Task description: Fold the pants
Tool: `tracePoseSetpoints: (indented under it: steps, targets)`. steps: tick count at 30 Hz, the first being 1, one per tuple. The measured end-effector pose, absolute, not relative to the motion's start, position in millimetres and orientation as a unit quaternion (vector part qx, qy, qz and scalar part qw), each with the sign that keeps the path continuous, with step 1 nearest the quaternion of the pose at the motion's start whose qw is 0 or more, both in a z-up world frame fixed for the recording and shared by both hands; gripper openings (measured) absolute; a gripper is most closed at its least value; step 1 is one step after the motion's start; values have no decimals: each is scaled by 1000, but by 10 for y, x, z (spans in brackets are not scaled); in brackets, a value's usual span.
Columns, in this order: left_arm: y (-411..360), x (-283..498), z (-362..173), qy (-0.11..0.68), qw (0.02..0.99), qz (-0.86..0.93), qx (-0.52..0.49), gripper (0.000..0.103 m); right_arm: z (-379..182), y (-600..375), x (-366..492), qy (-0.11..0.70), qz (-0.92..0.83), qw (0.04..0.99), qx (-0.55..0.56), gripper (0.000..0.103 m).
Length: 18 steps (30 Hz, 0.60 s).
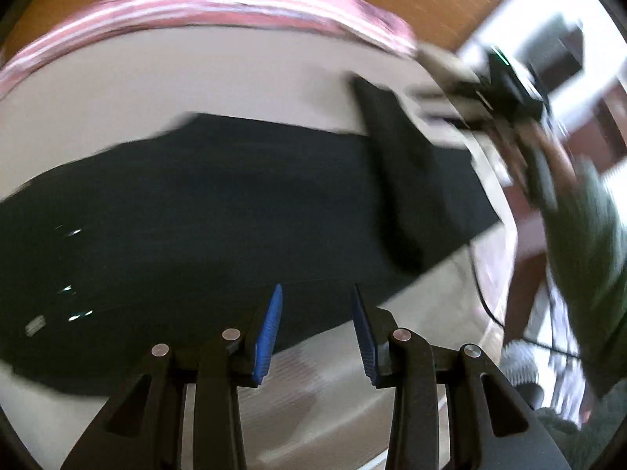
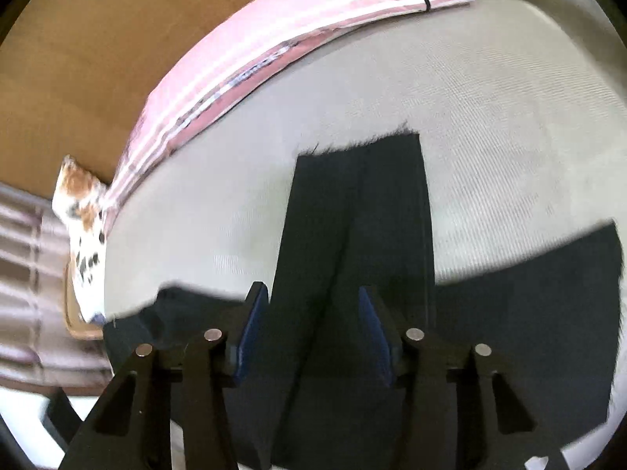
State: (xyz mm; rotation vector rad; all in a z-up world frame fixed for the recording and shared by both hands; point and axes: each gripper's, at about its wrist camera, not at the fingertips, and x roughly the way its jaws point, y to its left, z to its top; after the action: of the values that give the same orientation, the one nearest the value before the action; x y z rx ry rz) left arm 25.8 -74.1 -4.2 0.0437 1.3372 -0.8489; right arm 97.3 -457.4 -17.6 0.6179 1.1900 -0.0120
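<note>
Black pants (image 1: 196,211) lie partly folded on the grey mattress (image 2: 490,125), our left gripper (image 1: 316,333) and right gripper (image 2: 309,333) spread empty above them, more folds remaining.

The pants (image 1: 196,215) lay spread across the bed (image 1: 254,90), one leg (image 2: 360,211) folded over toward the far side. A blanket (image 2: 243,58) ran along the bed's far edge.

Both wrist cameras look steeply down, close above the black pants (image 1: 196,215) on the grey mattress (image 2: 490,117), which both share.
</note>
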Motion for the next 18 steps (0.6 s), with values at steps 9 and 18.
tracePoseSetpoints:
  steps: [9, 18]
  targets:
    - [-1787, 80, -335, 607, 666, -429, 70, 38, -645, -4968, 1581, 566, -10, 747, 349, 41]
    - [-1932, 62, -573, 618, 668, -405, 88, 38, -840, -4994, 1818, 558, 19, 747, 360, 16]
